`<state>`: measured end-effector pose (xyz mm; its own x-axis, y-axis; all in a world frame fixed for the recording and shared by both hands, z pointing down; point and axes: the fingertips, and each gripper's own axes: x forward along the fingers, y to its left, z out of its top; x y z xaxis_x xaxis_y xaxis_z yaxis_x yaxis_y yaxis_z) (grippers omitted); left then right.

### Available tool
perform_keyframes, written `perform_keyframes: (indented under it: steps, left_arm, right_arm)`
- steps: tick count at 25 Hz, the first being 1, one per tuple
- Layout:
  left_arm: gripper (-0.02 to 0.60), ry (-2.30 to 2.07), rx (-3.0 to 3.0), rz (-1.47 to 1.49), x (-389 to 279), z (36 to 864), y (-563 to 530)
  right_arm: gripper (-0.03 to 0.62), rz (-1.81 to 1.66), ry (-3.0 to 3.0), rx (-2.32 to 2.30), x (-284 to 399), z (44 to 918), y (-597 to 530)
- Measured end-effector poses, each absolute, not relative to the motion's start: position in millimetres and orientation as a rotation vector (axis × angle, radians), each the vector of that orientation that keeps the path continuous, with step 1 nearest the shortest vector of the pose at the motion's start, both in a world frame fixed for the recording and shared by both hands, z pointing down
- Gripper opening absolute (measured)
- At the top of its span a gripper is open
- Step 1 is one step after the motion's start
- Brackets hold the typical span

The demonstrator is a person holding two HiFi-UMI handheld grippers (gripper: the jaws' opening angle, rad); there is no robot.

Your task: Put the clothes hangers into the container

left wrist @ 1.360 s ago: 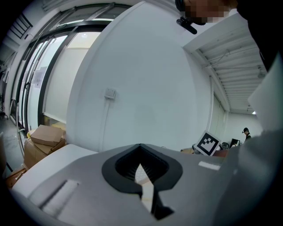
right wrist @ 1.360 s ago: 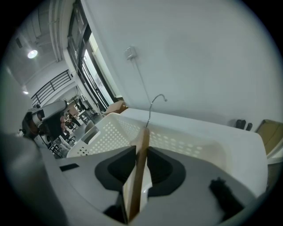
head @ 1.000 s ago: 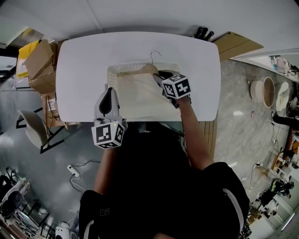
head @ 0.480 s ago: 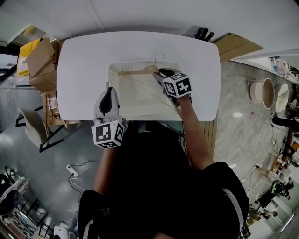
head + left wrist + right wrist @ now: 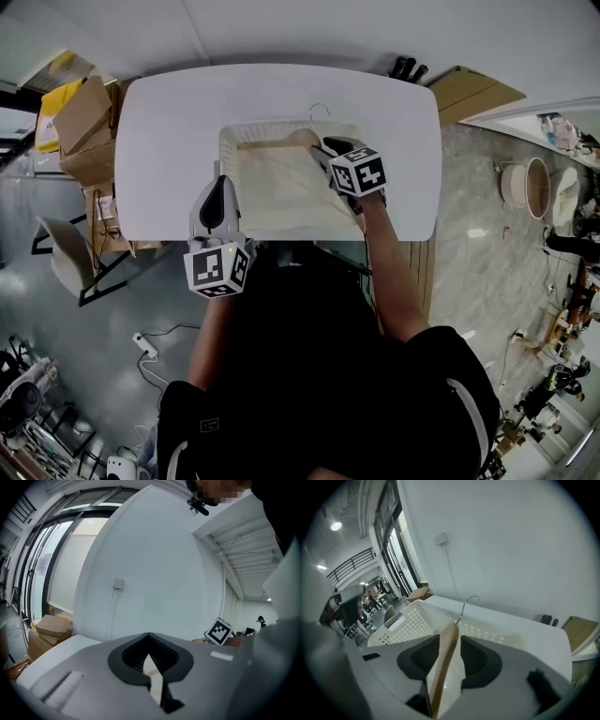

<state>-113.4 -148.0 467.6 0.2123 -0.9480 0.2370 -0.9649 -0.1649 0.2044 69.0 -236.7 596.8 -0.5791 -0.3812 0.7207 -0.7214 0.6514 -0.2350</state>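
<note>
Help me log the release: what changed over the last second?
The right gripper's jaws have just been opening around the wooden hanger, which still stands between them in the white basket. Hanger and gripper edged slightly right in the head view. The left gripper stayed shut beside the basket.

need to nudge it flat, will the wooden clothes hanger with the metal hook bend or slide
The pale wooden clothes hanger looks thick and solid, so probably stiff. Its smooth finish may slide on the white perforated plastic basket. Its thin metal hook could snag in the holes.
</note>
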Motion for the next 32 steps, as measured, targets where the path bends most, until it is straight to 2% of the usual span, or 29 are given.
perform_keyframes:
  steps: [10,24,29,32]
  left_arm:
    - [0.005,-1.785,2.222,0.045,-109,457,-132]
    - [0.005,-1.726,2.297,0.008,-83,449,-107]
    - [0.005,-1.705,2.326,0.003,-74,445,-101]
    - [0.003,-1.690,2.337,-0.004,-69,443,-96]
  right_arm:
    - [0.160,0.569,-2.218,0.967,86,566,-226]
    - [0.158,0.340,-2.384,1.291,103,474,-173]
    - [0.064,0.305,-2.424,1.345,104,462,-148]
    - [0.038,0.267,-2.444,1.406,108,453,-137]
